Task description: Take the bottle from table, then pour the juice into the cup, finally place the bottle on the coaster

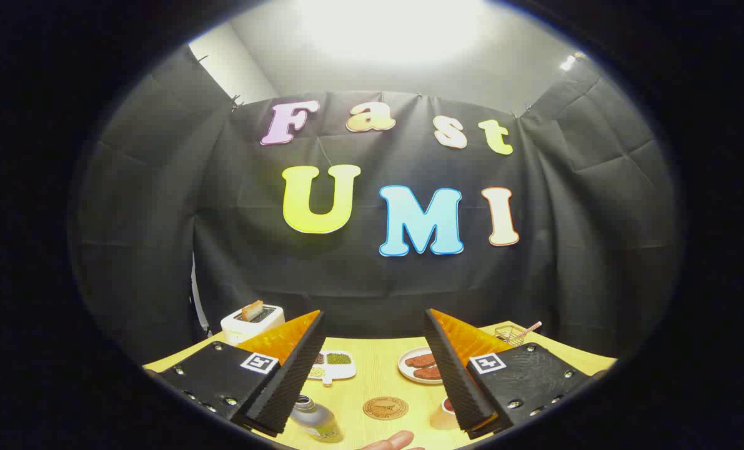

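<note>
My gripper (372, 369) is held above the wooden table (372, 369) with its fingers wide apart and nothing between them. A small bottle (317, 420) with a silver cap and yellowish juice stands on the table just beside my left fingertip (284, 394). A round cork coaster (385, 408) lies on the table between the fingers. The cup (441, 414) stands next to my right fingertip (456, 381), partly hidden by it.
A person's fingers (393, 442) reach in at the near table edge. Farther back sit a white toaster (252, 320) with toast in it, a divided white dish (332, 365), a plate (409, 369) of brown patties and a small wire basket (514, 333).
</note>
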{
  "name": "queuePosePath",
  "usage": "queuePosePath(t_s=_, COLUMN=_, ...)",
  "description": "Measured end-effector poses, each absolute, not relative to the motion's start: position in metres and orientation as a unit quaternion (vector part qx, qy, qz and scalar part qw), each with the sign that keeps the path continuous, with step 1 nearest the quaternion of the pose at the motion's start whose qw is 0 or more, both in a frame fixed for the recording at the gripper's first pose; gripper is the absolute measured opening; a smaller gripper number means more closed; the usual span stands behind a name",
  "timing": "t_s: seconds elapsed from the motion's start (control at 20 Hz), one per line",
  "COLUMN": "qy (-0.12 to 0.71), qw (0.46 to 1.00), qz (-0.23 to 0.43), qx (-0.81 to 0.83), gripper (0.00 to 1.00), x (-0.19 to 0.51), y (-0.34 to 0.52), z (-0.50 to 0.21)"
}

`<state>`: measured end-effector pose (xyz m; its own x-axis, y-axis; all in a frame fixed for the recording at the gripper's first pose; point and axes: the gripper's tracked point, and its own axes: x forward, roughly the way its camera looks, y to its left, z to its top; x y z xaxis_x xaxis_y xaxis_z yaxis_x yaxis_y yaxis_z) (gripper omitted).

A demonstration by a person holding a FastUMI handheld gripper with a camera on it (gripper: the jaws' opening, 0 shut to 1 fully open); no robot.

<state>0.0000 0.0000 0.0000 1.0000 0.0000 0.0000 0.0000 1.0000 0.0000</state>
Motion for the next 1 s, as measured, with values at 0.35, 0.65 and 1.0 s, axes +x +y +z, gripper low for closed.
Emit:
queuePosePath(t_s=0.35, qy=0.0, qw=1.0, qz=-0.001, qx=0.013, gripper=0.96, x=0.003, y=-0.003, z=-0.007)
queuePosePath(t_s=0.65, qy=0.01, qw=0.999, qz=-0.023, qx=-0.032, gripper=0.96, x=0.008, y=-0.009, z=-0.005)
queuePosePath(t_s=1.0, qy=0.018, qw=0.999, qz=-0.005, qx=-0.049, gripper=0.96, x=0.018, y=0.007, z=-0.012)
